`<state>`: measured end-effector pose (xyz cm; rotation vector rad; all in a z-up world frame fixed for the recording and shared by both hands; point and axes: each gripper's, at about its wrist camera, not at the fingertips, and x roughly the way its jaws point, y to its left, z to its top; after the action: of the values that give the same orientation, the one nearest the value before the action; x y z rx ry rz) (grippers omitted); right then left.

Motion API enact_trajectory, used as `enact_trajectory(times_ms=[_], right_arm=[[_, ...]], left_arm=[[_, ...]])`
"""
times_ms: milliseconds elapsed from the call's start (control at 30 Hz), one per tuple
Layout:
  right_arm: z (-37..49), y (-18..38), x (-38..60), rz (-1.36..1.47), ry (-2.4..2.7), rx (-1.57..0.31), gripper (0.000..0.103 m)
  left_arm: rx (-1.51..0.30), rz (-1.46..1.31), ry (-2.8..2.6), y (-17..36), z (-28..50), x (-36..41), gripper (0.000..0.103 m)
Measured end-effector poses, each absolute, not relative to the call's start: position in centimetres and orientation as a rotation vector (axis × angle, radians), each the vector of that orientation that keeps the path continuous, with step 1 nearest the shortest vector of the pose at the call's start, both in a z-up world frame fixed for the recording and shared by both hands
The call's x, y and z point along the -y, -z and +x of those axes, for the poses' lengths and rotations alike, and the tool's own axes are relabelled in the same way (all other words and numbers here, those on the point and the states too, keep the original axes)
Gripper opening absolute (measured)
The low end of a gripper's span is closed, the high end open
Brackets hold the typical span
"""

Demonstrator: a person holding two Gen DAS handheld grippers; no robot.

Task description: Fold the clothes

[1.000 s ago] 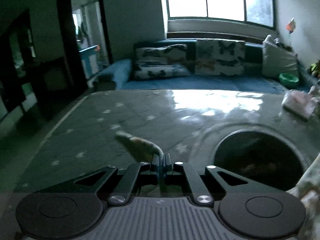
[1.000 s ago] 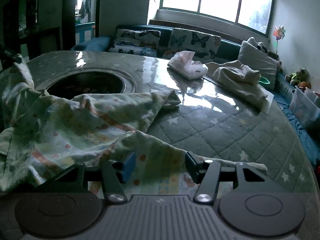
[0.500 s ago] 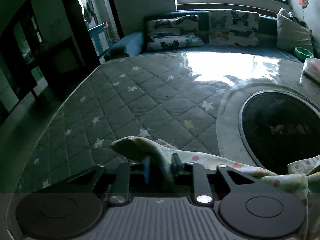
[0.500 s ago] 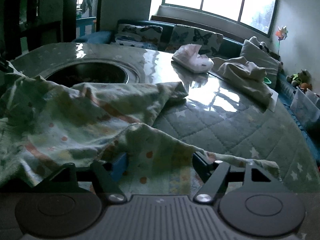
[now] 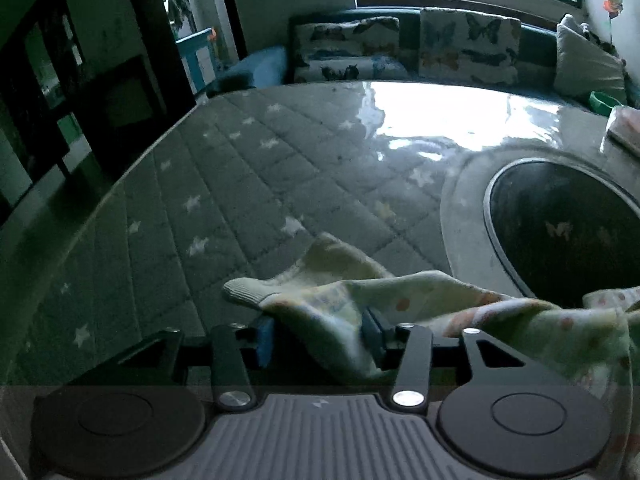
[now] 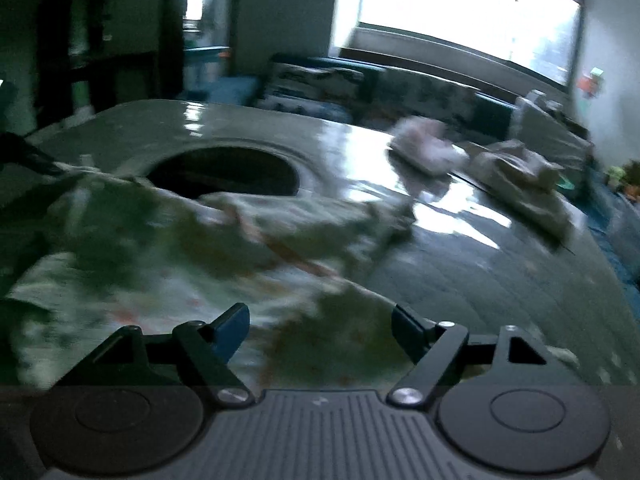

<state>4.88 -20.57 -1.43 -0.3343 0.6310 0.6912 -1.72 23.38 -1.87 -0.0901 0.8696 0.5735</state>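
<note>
A pale patterned garment [image 5: 420,300] with orange dots lies crumpled on the quilted star-print table cover [image 5: 240,184]. Its ribbed cuff [image 5: 244,292] points left, just ahead of my left gripper [image 5: 318,336]. The left gripper is open, with a fold of the garment lying loose between its jaws. In the right wrist view the same garment [image 6: 192,256] spreads across the table, blurred. My right gripper [image 6: 320,326] is open wide and sits low over the cloth.
A round dark recess [image 5: 560,232] is set in the table, also in the right wrist view [image 6: 224,170]. A pink tissue pack [image 6: 424,152] and a folded beige cloth [image 6: 528,184] lie at the far right. A sofa with butterfly cushions [image 5: 400,48] stands behind.
My left gripper has opened from shut on the garment's cuff and let it drop onto the table. My right gripper has opened wider and is moving; its view is now blurred.
</note>
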Motion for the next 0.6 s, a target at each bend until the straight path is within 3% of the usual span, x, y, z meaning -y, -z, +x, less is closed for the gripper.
enact_trajectory(times_ms=[400, 600], right_arm=[[-1.9, 1.2, 14.8, -0.479, -1.131, -0.668, 0.078], [-2.6, 2.1, 14.0, -0.554, -1.158, -0.684, 0.065]], left_arm=[[-0.829, -0.046, -0.554, 0.2, -3.1, -22.7, 0.049], [-0.788, -0.004, -0.421, -1.5, -4.2, -19.8, 0.049]])
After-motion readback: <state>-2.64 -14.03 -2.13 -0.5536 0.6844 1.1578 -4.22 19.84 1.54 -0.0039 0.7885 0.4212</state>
